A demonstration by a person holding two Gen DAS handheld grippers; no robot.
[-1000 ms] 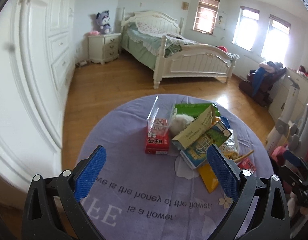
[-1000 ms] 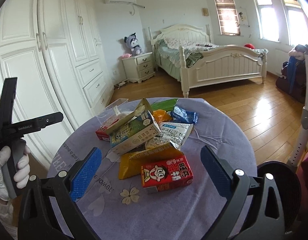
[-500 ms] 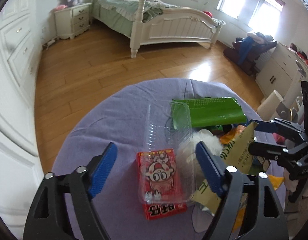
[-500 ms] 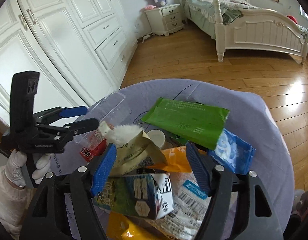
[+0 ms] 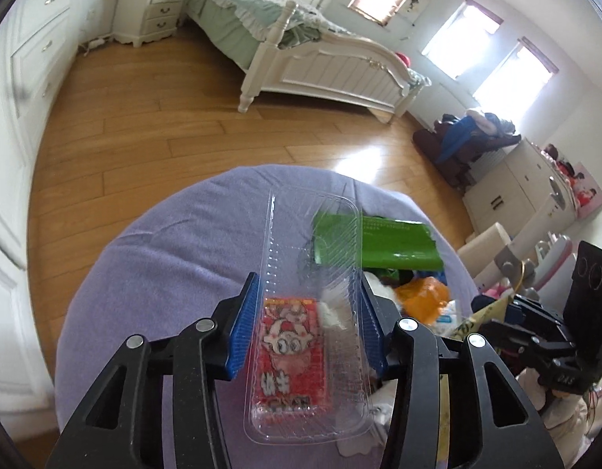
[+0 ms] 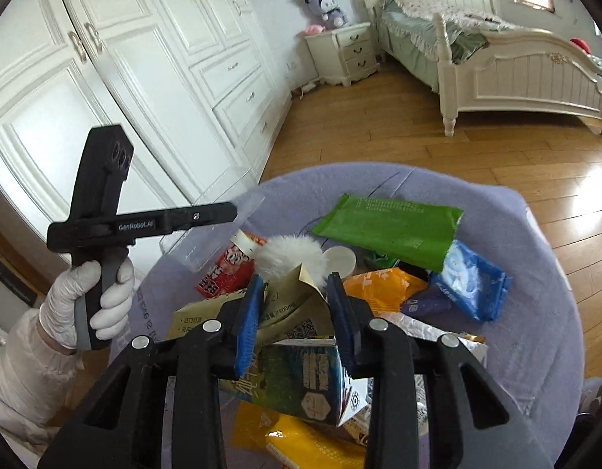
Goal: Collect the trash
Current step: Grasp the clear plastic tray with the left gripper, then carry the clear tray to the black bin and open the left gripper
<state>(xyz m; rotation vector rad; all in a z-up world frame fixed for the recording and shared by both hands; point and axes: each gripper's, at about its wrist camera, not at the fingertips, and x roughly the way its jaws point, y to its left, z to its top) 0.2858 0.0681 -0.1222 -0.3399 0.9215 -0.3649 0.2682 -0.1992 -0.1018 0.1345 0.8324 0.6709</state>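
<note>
My round table [image 6: 535, 273], draped in a lilac cloth, stands on wood flooring. On it lie a green pouch [image 6: 387, 230], a blue packet [image 6: 473, 281], an orange wrapper [image 6: 379, 285], a red carton [image 6: 223, 273] and a yellow packet [image 6: 301, 441].

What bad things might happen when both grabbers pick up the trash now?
The clear plastic tray is thin; the closing left tool might crush it or let it slip. The red packet seen through it may drop if it comes along. The right tool pinches only the torn carton flap, which might rip.
</note>
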